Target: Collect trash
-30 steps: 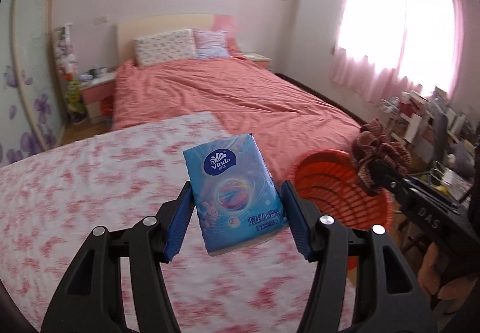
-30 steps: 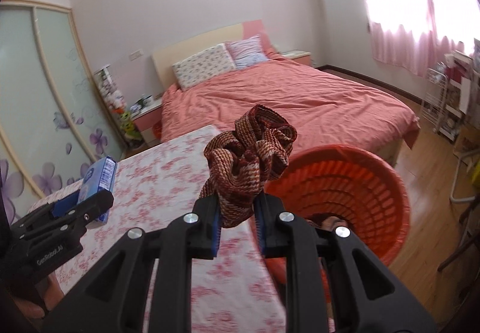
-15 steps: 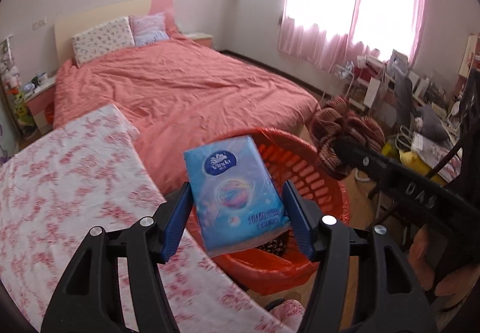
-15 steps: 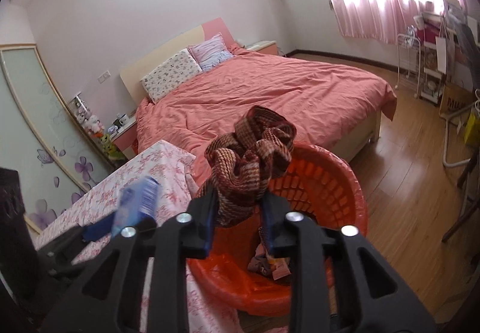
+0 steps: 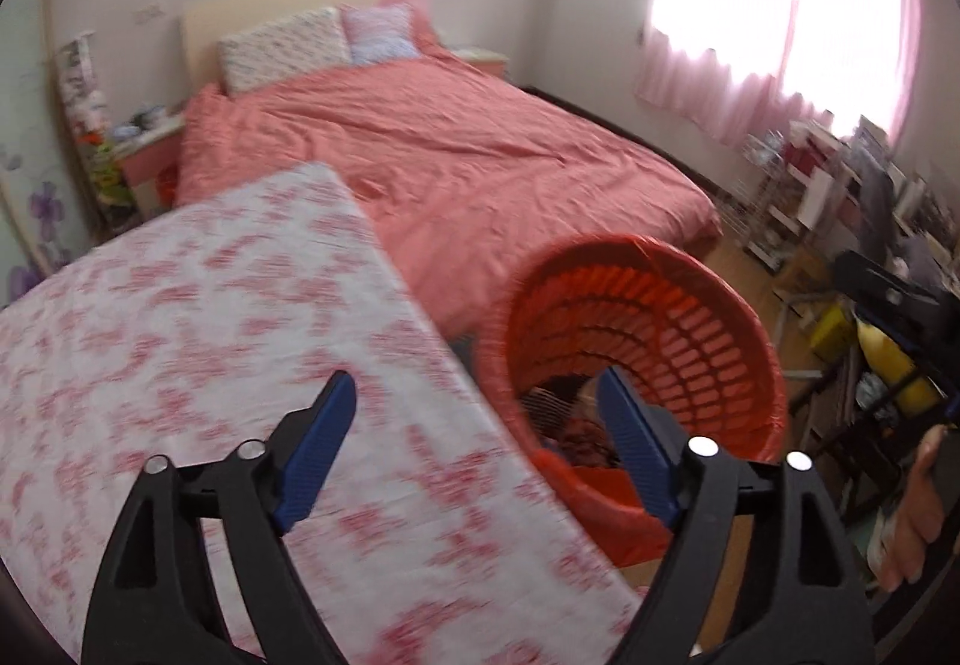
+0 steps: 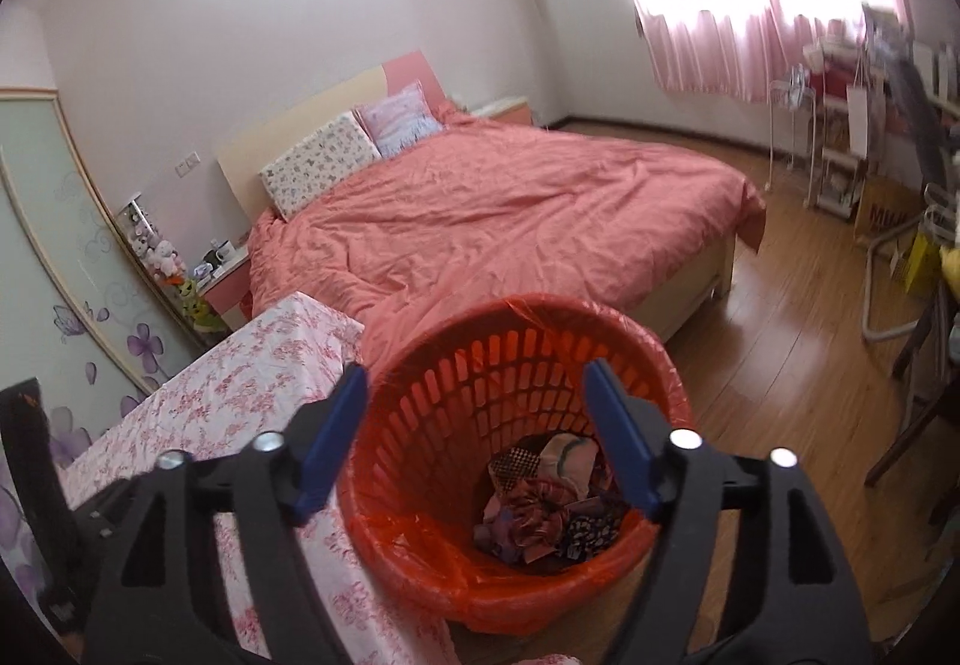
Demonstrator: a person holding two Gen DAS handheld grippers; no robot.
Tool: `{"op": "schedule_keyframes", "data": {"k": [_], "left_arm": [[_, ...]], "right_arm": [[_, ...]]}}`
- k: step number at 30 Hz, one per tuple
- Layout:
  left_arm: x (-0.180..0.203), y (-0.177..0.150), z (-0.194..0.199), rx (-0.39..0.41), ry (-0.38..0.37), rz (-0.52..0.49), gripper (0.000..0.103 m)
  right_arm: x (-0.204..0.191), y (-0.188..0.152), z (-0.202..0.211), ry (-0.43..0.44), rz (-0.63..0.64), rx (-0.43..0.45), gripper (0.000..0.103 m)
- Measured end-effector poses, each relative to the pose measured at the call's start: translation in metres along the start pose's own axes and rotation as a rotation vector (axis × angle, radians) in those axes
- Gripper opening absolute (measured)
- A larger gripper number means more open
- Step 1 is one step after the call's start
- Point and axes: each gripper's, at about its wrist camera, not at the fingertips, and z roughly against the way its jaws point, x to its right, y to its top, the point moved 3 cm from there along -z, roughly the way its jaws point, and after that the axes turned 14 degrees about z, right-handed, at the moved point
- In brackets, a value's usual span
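From my left wrist view, the floral-clothed bench (image 5: 198,365) sits under the left gripper (image 5: 480,437), which tilts down, its jaws opening with nothing between them, beside the red basket (image 5: 714,317). From my right wrist view, the right gripper (image 6: 474,425) tilts over the basket (image 6: 420,425), jaws opening and empty, the crumpled cloth (image 6: 540,509) lying among trash at the bottom

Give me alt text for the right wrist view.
The right claw is opening, empty, above an orange basket holding crumpled fabric scraps. A floral-covered table sits left; a pink-covered bed lies behind.
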Motion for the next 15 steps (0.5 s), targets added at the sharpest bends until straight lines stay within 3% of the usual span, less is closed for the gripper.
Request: {"op": "schedule_keyframes", "data": {"k": [4, 10, 12, 15], "left_arm": [[-0.028, 0.003, 0.043, 0.114, 0.083, 0.023, 0.098], [-0.071, -0.011, 0.106, 0.200, 0.246, 0.106, 0.101], [-0.079, -0.018, 0.120, 0.209, 0.291, 0.126, 0.101], [-0.094, -0.034, 0.143, 0.212, 0.320, 0.169, 0.101]], "right_arm": [[-0.029, -0.002, 0.048, -0.085, 0.082, 0.091, 0.098], [-0.075, -0.014, 0.107, -0.289, 0.219, 0.140, 0.099], [-0.085, -0.021, 0.122, -0.315, 0.239, 0.152, 0.099], [-0.098, -0.037, 0.150, -0.273, 0.244, 0.201, 0.099]]}}
